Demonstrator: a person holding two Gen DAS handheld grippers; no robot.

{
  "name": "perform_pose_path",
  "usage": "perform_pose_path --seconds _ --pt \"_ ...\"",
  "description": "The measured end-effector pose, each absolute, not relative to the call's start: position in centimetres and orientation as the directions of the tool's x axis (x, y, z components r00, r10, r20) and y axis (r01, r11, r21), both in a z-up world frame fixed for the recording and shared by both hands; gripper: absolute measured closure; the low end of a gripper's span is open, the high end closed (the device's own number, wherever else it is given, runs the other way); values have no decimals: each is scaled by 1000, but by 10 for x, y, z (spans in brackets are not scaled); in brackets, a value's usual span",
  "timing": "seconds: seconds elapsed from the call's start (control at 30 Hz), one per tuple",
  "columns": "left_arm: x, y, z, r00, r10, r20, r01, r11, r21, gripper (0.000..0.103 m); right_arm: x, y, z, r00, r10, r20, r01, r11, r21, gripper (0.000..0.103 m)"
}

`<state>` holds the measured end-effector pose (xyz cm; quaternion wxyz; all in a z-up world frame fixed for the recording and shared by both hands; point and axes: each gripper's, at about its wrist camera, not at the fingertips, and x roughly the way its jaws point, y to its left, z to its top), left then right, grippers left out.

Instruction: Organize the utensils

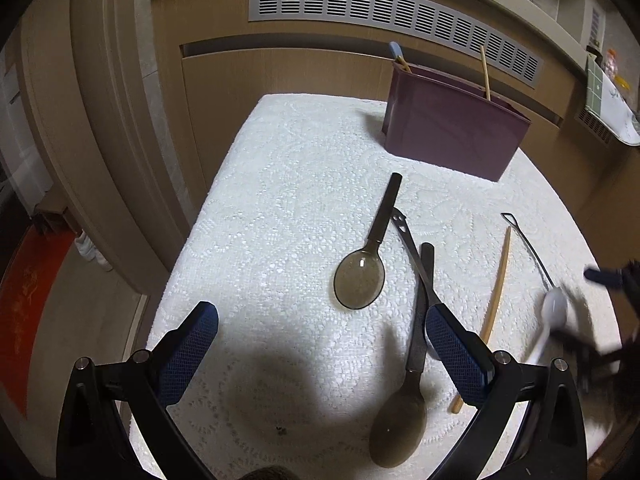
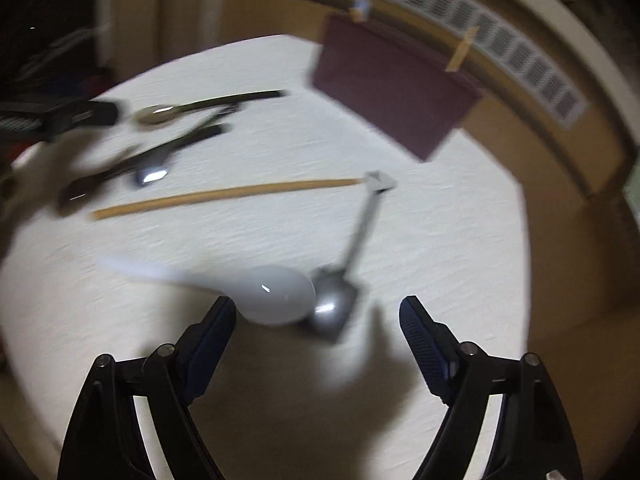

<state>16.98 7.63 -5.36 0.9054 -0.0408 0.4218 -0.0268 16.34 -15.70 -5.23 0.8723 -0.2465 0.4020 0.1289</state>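
A maroon box (image 1: 452, 128) stands at the far edge of a table covered with a white lace cloth (image 1: 280, 184), and everything else is placed here by that box. A wooden stick (image 1: 485, 72) and a blue-tipped handle (image 1: 396, 51) stick up out of the box's top.

On the cloth in front of the box lies a spoon with a smoky see-through bowl and a dark handle (image 1: 366, 264), its handle pointing back toward the box. Nearer than that, farther from the box, a second, similar spoon (image 1: 404, 412) lies with a slim metal utensil (image 1: 416, 256) crossing its handle. To the right of these, still on the near side of the box, a single wooden chopstick (image 1: 494, 312) lies loose on the cloth. Farther right, a white spoon (image 2: 276, 296) and a metal spoon with a thin wire handle (image 2: 336, 308) lie with their bowls touching.

The left gripper (image 1: 320, 344) hovers over the cloth on the near side of the box, jaws wide apart with nothing between them; its right finger (image 1: 452, 348) is over the crossed handles.

The right gripper (image 2: 318, 316) is also apart and empty, its picture blurred. The bowls of the white and metal spoons sit between its fingertips, the left one (image 2: 218, 328) just beside the white bowl, though I cannot tell whether it touches.
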Motion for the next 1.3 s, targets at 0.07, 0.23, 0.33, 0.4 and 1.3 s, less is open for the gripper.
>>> perform_pose_path --seconds 0.07,0.23,0.33,0.4,1.3 --pt "170 75 -54 638 -90 -765 17 995 -103 0 185 -174 -50 657 -39 -753 -328 884 -333 34" --pt "170 75 -52 640 -91 -763 13 994 -107 0 202 -211 -36 546 169 -821 -242 970 39 52" --pt "172 77 -53 638 -96 -764 5 993 -121 0 198 -215 -38 480 310 -821 -214 949 233 55" --pt "173 76 -54 632 -101 -768 2 992 -129 0 201 -206 -39 471 348 -810 -204 937 284 60" --pt "180 75 -58 612 -125 -781 22 990 -141 0 230 -91 -53 464 267 -845 -343 933 107 68"
